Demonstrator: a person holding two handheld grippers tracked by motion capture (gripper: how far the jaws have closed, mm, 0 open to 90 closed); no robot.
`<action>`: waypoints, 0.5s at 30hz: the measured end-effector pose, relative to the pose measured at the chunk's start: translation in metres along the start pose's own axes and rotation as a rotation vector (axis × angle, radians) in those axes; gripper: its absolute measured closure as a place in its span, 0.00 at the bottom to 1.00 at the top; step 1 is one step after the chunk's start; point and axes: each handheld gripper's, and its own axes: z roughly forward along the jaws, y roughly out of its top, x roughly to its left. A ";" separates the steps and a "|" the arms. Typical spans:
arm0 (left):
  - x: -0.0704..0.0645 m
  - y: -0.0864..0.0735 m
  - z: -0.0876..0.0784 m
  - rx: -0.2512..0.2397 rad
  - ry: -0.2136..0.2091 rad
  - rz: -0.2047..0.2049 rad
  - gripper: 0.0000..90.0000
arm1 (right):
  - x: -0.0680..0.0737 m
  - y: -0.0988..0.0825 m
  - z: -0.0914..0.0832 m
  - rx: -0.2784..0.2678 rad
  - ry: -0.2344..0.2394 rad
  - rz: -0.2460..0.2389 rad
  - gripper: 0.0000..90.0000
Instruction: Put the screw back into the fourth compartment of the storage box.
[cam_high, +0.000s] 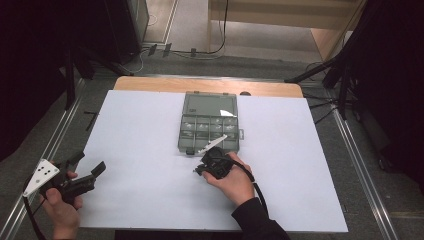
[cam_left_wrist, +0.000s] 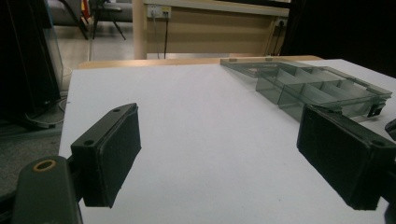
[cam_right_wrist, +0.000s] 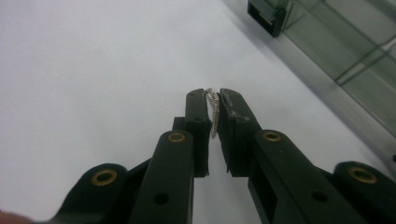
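Note:
A clear plastic organizer box (cam_high: 209, 131) with several compartments lies open in the middle of the white table, its lid (cam_high: 210, 104) folded back. My right gripper (cam_high: 197, 171) is just in front of the box, low over the table and pointing left. In the right gripper view it (cam_right_wrist: 214, 95) is shut on a small silver screw (cam_right_wrist: 214, 114) that stands between the pads. The box (cam_right_wrist: 355, 51) runs along the upper right there. My left gripper (cam_high: 89, 164) rests at the table's near left corner, open with nothing between its jaws (cam_left_wrist: 219, 119). The box (cam_left_wrist: 317, 88) lies beyond it to the right.
A white sheet (cam_high: 140, 130) covers the table, with a wooden strip (cam_high: 150, 84) bare at the far edge. Metal rails (cam_high: 360, 165) run along both sides on the floor. Dark stands and cables (cam_high: 325, 75) are behind the table.

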 end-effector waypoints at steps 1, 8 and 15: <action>0.000 0.000 0.000 0.000 0.000 0.000 0.15 | 0.000 0.000 0.001 0.007 0.006 0.007 0.93; 0.000 0.000 0.000 -0.001 0.000 -0.003 0.15 | 0.004 0.001 0.008 0.004 -0.019 -0.003 0.94; 0.001 0.000 0.000 0.000 0.001 -0.005 0.15 | 0.009 0.001 0.014 0.011 -0.071 -0.016 0.94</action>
